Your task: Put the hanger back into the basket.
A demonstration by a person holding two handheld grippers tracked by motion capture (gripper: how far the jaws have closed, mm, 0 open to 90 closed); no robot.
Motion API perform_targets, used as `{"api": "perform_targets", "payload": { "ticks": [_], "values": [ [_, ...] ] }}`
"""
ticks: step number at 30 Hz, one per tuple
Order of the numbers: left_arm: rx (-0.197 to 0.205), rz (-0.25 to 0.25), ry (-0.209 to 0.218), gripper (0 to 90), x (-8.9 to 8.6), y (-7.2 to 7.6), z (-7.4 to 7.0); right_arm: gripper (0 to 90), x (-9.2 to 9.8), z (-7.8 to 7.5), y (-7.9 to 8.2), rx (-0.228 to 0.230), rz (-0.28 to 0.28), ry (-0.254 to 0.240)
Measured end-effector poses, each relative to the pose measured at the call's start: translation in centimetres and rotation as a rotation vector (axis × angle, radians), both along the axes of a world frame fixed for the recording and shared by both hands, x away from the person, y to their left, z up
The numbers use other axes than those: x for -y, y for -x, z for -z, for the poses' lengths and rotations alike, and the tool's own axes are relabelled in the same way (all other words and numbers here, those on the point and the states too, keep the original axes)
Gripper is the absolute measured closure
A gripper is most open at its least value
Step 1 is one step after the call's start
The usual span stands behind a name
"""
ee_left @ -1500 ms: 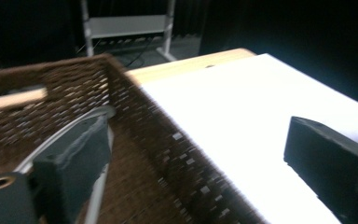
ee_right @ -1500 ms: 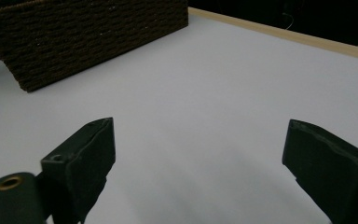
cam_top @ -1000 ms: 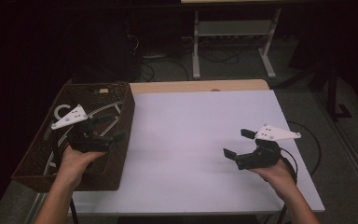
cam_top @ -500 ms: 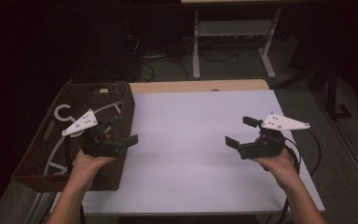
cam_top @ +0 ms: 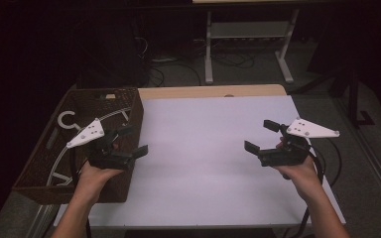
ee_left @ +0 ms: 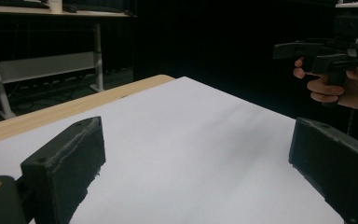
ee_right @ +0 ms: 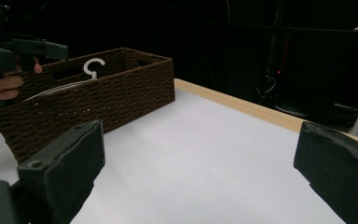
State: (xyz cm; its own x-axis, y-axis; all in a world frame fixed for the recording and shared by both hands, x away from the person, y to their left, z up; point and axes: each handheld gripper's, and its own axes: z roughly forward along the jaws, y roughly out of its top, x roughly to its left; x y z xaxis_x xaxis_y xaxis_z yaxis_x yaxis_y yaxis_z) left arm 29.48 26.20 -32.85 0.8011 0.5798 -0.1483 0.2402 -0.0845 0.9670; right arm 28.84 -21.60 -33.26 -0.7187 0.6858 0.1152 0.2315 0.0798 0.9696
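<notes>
Two grippers hover over the white table (cam_top: 208, 144) in the high view: the left gripper (cam_top: 131, 141), jaws spread and empty, at the brown wicker basket (cam_top: 129, 106) holding a white hanger (cam_top: 67, 119); the right gripper (cam_top: 263, 136) likewise spread, well apart. Left gripper view: jaws wide over bare tabletop. Right gripper view: jaws wide, facing the basket.

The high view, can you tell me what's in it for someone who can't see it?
A person holds an open gripper in each hand over a white table: the left gripper at the edge of a brown woven basket, the right gripper over the table's right side. White hangers lie in the basket.
</notes>
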Motion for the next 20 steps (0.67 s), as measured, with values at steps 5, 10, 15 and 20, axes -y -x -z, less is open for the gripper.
{"api": "perform_targets", "payload": {
  "ticks": [5, 10, 15, 20],
  "values": [
    [0.001, 0.006, -0.003, 3.3, 0.02, 0.05, 0.04, 1.3, 0.13, -0.05, 0.11, 0.005, -0.003, 0.000],
    [0.001, 0.003, -0.008, 4.3, 0.10, 0.10, 0.04, 1.3, 0.06, -0.06, 0.21, 0.001, -0.006, 0.004],
    [0.003, 0.003, -0.007, 4.3, 0.07, 0.12, 0.05, 1.3, 0.09, -0.05, 0.20, 0.003, -0.007, 0.006],
    [0.010, 0.006, -0.007, 4.3, 0.12, 0.25, -0.07, 1.3, 0.13, -0.09, 0.26, 0.005, -0.005, 0.006]
  ]
}}
